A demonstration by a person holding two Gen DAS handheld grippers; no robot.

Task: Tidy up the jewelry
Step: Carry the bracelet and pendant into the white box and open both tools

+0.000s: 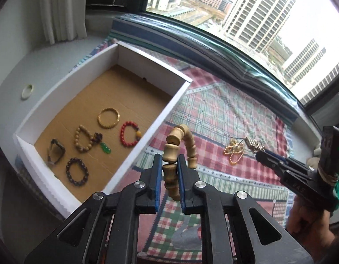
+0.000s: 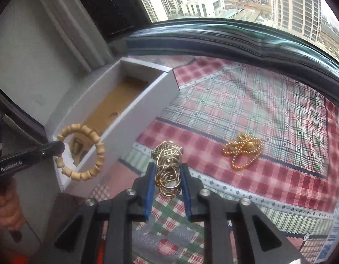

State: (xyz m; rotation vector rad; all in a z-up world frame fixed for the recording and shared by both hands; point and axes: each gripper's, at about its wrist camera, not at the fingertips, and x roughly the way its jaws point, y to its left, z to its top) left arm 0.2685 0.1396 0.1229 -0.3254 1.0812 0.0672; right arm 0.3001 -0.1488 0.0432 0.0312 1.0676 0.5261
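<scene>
Left tool (image 1: pixel 169 160) is clenched on a wooden barrel-bead bracelet (image 1: pixel 172 151), which hangs off the surface just right of the white tray (image 1: pixel 160 118); in the right wrist view the same bracelet (image 2: pixel 81 151) shows as a full ring pinched at its left side, in front of the tray's near corner. Right tool (image 2: pixel 167 171) is clamped on a tangled gold chain with a mesh pendant (image 2: pixel 168 167), lifted above the plaid cloth (image 2: pixel 257 101); from the left wrist view that tool (image 1: pixel 260 153) sits at far right with the pendant dangling at its tip. A gold bead necklace (image 2: pixel 243 151) lies loose on the cloth, right of the held chain and apart from both tools. Inside the tray on brown cardboard: gold bangle (image 1: pixel 108 118), red bead bracelet (image 1: pixel 130 133), tan bead bracelet with green charm (image 1: pixel 84 142), dark bead bracelet (image 1: pixel 77 174), a dark angular piece (image 1: pixel 55 154) at the near left. A window with towers runs along the far side.
</scene>
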